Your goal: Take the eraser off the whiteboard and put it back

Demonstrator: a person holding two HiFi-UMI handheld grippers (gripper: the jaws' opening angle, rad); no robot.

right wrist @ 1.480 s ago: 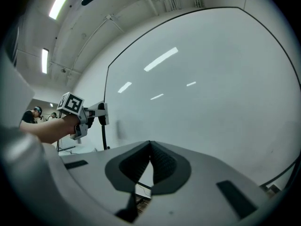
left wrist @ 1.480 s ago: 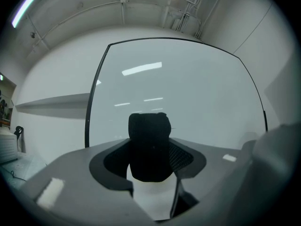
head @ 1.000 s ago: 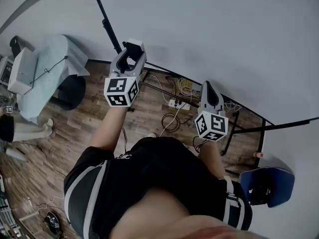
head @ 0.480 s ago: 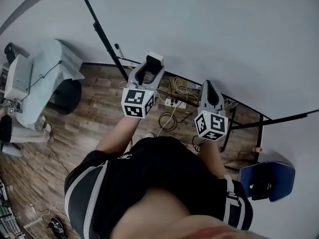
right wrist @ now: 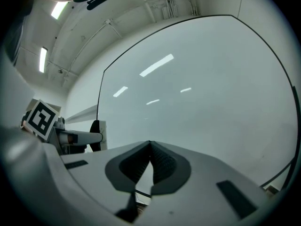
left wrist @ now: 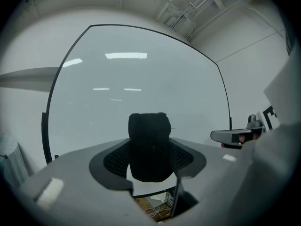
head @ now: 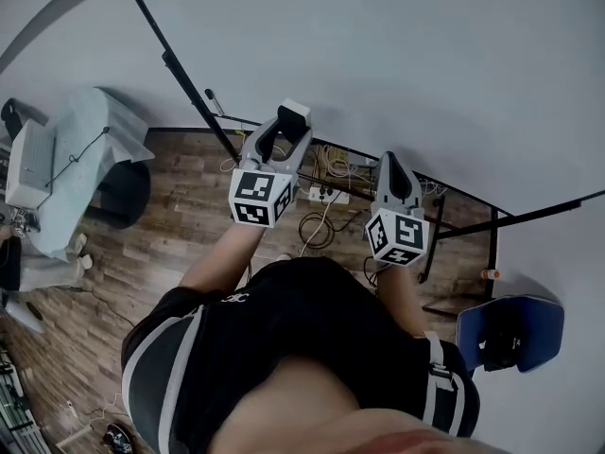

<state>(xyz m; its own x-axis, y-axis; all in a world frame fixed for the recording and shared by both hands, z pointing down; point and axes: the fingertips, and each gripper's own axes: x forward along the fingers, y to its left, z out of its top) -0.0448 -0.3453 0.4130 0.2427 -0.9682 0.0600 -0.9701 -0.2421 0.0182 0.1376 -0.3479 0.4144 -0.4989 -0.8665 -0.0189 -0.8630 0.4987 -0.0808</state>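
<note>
The whiteboard (head: 397,55) fills the upper head view, black-framed, and stands close ahead in both gripper views. My left gripper (head: 286,126) is shut on the eraser (head: 294,112) and held level, close in front of the board's lower edge. In the left gripper view the eraser (left wrist: 149,145) is a black felt block upright between the jaws of the left gripper (left wrist: 149,166). Whether it touches the board I cannot tell. My right gripper (head: 394,165) hangs to the right, pointing at the board. The right gripper's (right wrist: 150,147) jaws meet with nothing between them.
Under the board lie tangled cables and a power strip (head: 321,195) on the wooden floor, between the black stand legs (head: 492,244). A blue chair (head: 510,334) stands at the right. A cloth-covered table (head: 90,145) with a white box (head: 28,164) is at the left.
My left gripper has carried the eraser to the right and a little lower along the board's bottom edge, most of it in the first half second. The right gripper has barely shifted.
</note>
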